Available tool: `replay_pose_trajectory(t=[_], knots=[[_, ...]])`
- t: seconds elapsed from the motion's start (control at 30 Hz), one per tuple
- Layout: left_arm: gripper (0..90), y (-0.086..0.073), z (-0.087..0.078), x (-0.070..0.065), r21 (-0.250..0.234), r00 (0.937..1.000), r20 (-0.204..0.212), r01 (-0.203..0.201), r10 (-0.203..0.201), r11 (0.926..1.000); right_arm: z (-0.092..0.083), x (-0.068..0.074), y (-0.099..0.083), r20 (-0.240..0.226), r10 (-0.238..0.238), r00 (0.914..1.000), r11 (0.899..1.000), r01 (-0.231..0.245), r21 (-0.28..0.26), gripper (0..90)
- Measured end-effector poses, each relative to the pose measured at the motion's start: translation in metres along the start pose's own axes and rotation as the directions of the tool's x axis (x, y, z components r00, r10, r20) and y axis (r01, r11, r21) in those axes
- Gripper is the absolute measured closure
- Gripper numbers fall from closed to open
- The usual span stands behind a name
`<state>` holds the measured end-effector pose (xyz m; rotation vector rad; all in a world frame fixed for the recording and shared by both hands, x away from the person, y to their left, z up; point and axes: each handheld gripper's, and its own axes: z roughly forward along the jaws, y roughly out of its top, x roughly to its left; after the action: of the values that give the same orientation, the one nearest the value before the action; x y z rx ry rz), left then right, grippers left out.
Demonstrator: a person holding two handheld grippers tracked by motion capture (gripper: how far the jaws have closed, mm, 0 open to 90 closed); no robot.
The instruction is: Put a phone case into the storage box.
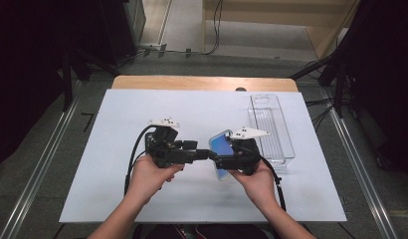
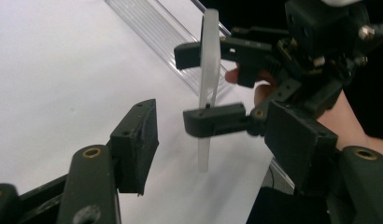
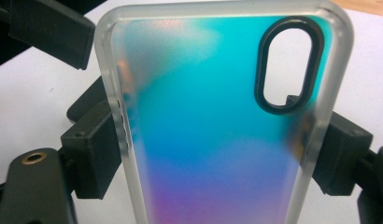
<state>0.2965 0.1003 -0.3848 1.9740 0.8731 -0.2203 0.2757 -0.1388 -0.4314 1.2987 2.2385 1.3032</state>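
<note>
- Right gripper [image 1: 218, 160]: jaws are closed across the width of a phone case [image 1: 222, 147], one pad pressed on each long edge; in the right gripper view the case [image 3: 213, 140] is seen clamped between the two black pads.
- Case is held off the table, roughly on edge in the high view; in the left gripper view it [image 2: 208, 88] is seen edge-on as a thin frosted strip, gripped near its middle by the right gripper [image 2: 206, 86].
- Case details: frosted clear rim, back shaded teal to blue to purple, oval black-ringed camera cutout [image 3: 287, 65] at the end away from the hand.
- Left gripper [image 1: 208, 154]: jaws are parted with nothing held; its pads [image 2: 138, 144] are seen apart from the case, which sits just beyond the gap between them.
- Left gripper tip is pointed at the right gripper, the two tips nearly meeting over the table's middle.
- Each gripper is held by one hand [image 1: 151, 175], forearms entering from the near edge.
- White table sheet [image 1: 117, 194] lies under everything.
- Clear plastic tray [image 1: 271, 127] sits on the sheet, just beyond the right gripper towards the far right.
</note>
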Motion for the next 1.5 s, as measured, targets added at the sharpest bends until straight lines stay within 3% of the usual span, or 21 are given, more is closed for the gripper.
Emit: replay_pose_trajectory(t=[0.1, 0.13, 0.23, 0.3, 0.37, 0.43, 0.47, 0.7, 0.73, 0.77, 0.93, 1.07, 1.2, 1.47, 1.5], knots=[[31.2, -0.002, -0.002, 0.002, 0.012, 0.9997, 0.011, -0.024, 0.024, 0.9996, -0.001, -0.003, 0.000, -0.028, 0.006, 0.9996, 1.000, -0.006, 0.002, 15.0], [31.1, -0.003, -0.003, 0.004, 0.010, 0.9986, 0.036, -0.038, 0.038, 0.9992, -0.002, -0.005, 0.001, -0.054, 0.008, 0.9985, 1.000, -0.008, 0.008, 15.0], [31.1, -0.004, -0.003, 0.006, 0.031, 0.9970, 0.058, -0.053, 0.051, 0.9981, -0.003, -0.008, 0.001, -0.079, 0.006, 0.9968, 1.000, -0.004, 0.017, 15.0], [31.1, -0.005, -0.003, 0.008, 0.046, 0.9956, 0.055, -0.079, 0.076, 0.9959, -0.005, -0.010, 0.002, -0.087, -0.004, 0.9962, 1.000, 0.005, 0.015, 15.0], [31.1, -0.008, -0.002, 0.009, 0.084, 0.9920, 0.064, -0.114, 0.109, 0.9899, -0.006, -0.011, 0.003, -0.106, -0.022, 0.9942, 1.000, 0.023, 0.013, 15.0], [31.1, -0.009, -0.001, 0.010, 0.093, 0.9908, 0.063, -0.125, 0.120, 0.9878, -0.008, -0.011, 0.004, -0.127, -0.037, 0.9912, 0.999, 0.040, 0.015, 15.0], [31.1, -0.012, 0.000, 0.011, 0.112, 0.9868, 0.058, -0.157, 0.151, 0.9813, -0.009, -0.012, 0.005, -0.141, -0.046, 0.9889, 0.999, 0.048, 0.015, 15.0], [31.1, -0.020, 0.000, 0.019, 0.124, 0.9793, 0.061, -0.199, 0.193, 0.9721, -0.013, -0.015, 0.006, -0.204, -0.059, 0.9772, 0.998, 0.064, 0.019, 15.0], [31.1, -0.022, 0.000, 0.020, 0.125, 0.9763, 0.057, -0.214, 0.209, 0.9687, -0.013, -0.016, 0.006, -0.212, -0.063, 0.9752, 0.998, 0.068, 0.018, 15.0], [31.1, -0.025, -0.001, 0.022, 0.130, 0.9684, 0.047, -0.249, 0.245, 0.9597, -0.014, -0.016, 0.006, -0.220, -0.066, 0.9733, 0.997, 0.072, 0.016, 15.0], [31.1, -0.032, -0.002, 0.030, 0.127, 0.9670, 0.042, -0.255, 0.251, 0.9587, -0.018, -0.019, 0.008, -0.253, -0.071, 0.9649, 0.997, 0.077, 0.016, 15.0], [31.1, -0.040, -0.003, 0.038, 0.139, 0.9704, 0.048, -0.241, 0.237, 0.9606, -0.020, -0.023, 0.009, -0.262, -0.086, 0.9611, 0.995, 0.095, 0.019, 15.0], [31.1, -0.048, -0.007, 0.045, 0.152, 0.9740, 0.034, -0.227, 0.224, 0.9620, -0.024, -0.029, 0.011, -0.269, -0.061, 0.9611, 0.997, 0.069, 0.023, 15.0], [31.1, -0.060, -0.019, 0.051, 0.148, 0.9767, 0.004, -0.213, 0.215, 0.9658, -0.035, -0.037, 0.016, -0.262, -0.057, 0.9635, 0.998, 0.065, 0.024, 15.0], [31.1, -0.064, -0.021, 0.052, 0.140, 0.9787, 0.002, -0.204, 0.205, 0.9690, -0.037, -0.039, 0.017, -0.263, -0.050, 0.9634, 0.998, 0.058, 0.022, 15.0]])
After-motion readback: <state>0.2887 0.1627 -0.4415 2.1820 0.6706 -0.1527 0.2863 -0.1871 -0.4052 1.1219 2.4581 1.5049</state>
